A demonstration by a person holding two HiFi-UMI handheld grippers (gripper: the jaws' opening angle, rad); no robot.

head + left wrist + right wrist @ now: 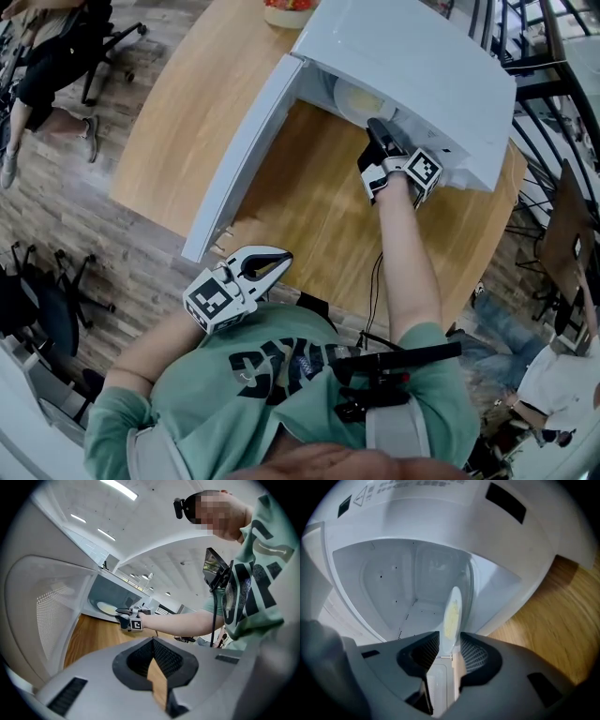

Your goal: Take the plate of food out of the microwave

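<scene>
Microwave [403,66] roof hides most of the plate [356,98] in the head view; only a pale arc shows inside the cavity, behind the open door [244,155]. Your right gripper [375,127] reaches into the opening, while your left gripper [272,267] hangs near your chest above the wooden table [309,206].

From the left gripper view, your left gripper [154,667] is pinched closed on nothing, and the plate [105,607] lies small and distant inside the oven.

From the right gripper view, the plate [452,616] appears edge-on, carrying blurred yellowish food. Your right gripper [445,651] stands parted, its jaws on either side of the rim without clamping it.
</scene>
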